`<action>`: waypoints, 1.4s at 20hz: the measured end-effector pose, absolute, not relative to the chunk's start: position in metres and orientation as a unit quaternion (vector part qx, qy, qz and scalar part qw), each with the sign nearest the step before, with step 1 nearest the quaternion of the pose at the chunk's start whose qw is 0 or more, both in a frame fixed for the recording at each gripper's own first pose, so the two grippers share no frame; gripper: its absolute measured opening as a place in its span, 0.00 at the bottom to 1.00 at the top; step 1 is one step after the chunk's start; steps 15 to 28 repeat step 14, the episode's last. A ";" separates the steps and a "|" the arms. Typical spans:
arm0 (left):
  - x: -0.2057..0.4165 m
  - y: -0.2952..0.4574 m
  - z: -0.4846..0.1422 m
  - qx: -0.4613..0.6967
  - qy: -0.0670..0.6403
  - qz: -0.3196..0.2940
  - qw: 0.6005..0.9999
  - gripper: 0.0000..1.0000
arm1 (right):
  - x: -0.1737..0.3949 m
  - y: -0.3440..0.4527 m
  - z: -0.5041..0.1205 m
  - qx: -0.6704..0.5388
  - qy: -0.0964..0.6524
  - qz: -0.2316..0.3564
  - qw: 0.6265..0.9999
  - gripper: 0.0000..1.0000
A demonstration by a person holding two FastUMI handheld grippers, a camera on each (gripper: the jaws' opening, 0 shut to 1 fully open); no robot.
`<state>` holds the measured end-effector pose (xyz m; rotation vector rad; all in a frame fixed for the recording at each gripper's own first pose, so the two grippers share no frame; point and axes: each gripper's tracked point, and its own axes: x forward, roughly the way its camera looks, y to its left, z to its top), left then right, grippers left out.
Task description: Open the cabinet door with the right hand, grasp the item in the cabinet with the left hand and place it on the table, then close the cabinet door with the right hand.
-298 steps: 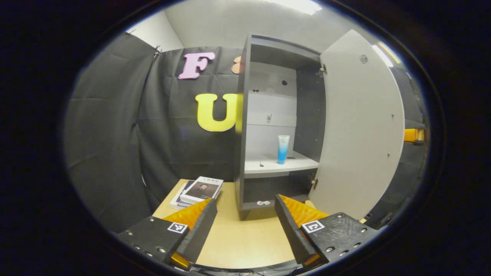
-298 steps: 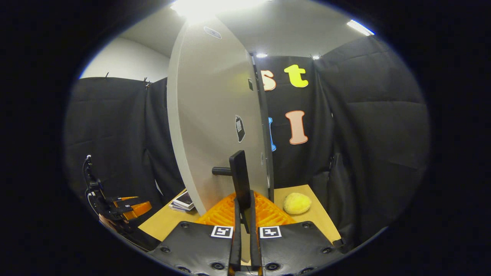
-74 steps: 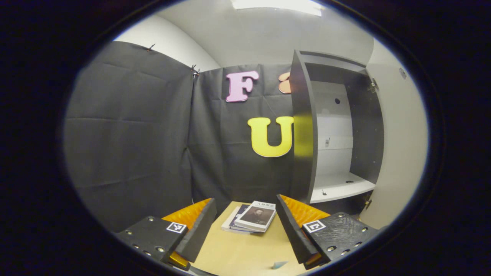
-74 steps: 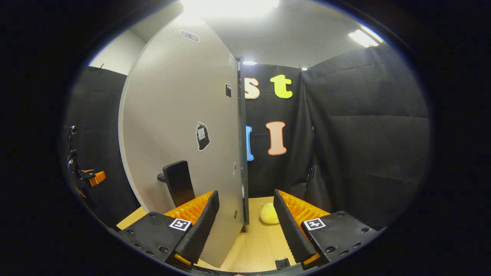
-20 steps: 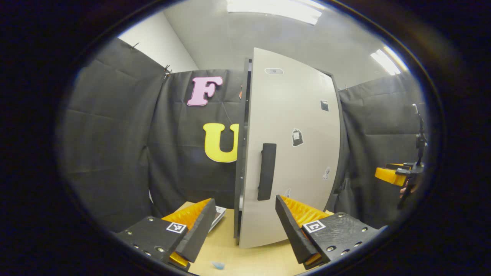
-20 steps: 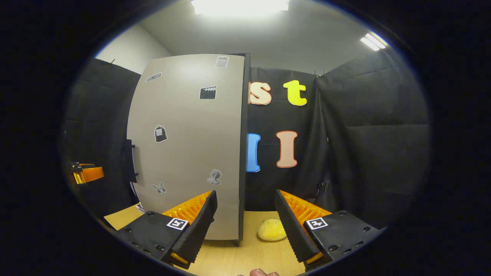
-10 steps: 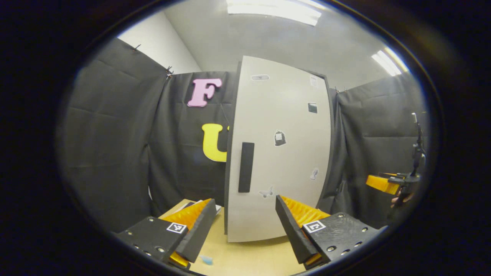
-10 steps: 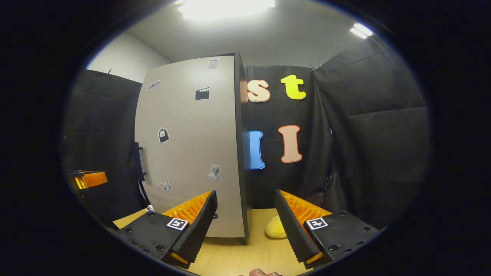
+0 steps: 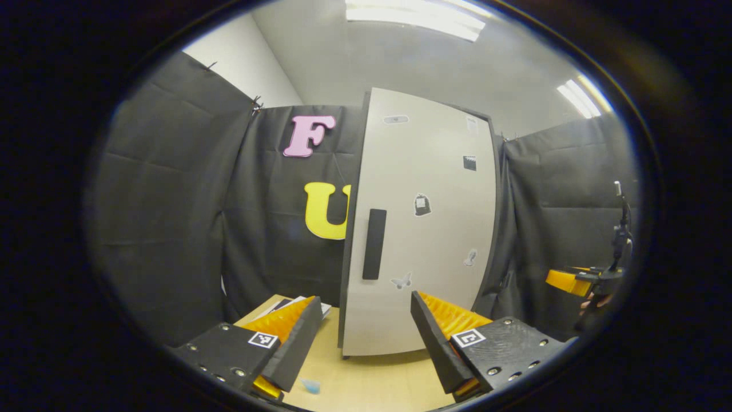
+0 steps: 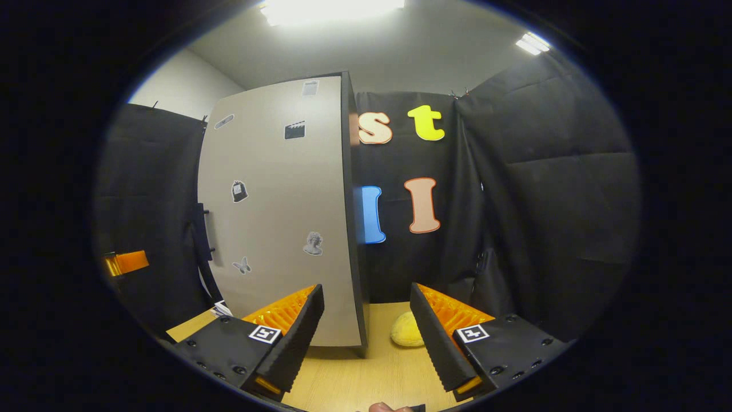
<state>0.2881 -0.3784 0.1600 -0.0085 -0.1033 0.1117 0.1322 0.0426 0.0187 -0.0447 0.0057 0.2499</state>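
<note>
Taking the tall cabinet's pale grey door as the landmark, and reading the left gripper view from left to right: a stack of books lies on the light wooden table just left of the door's lower corner. In front of the door, near the table's front edge, a small pale-blue piece peeks out between the left gripper's fingers. This is probably the tube taken from the cabinet, though too little of it shows to be sure. The left gripper hangs released, jaws wide apart and holding nothing, in front of the door's bottom edge. The black bar handle sits by the door's left edge. Far to the door's right is the right gripper, and its own view shows it spread open and empty, with a yellow plush ball on the table right of the door.

The door lies flush with the cabinet body (no gap shows along either edge), so the closing looks finished. To end well, I would draw both grippers straight back from the door, low and slow, keeping the left one clear of the blue piece.
</note>
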 end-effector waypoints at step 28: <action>0.293 -0.332 0.146 -0.029 -0.078 0.041 0.996 0.93 | 0.134 0.069 -0.019 -0.032 0.021 0.106 0.994 0.92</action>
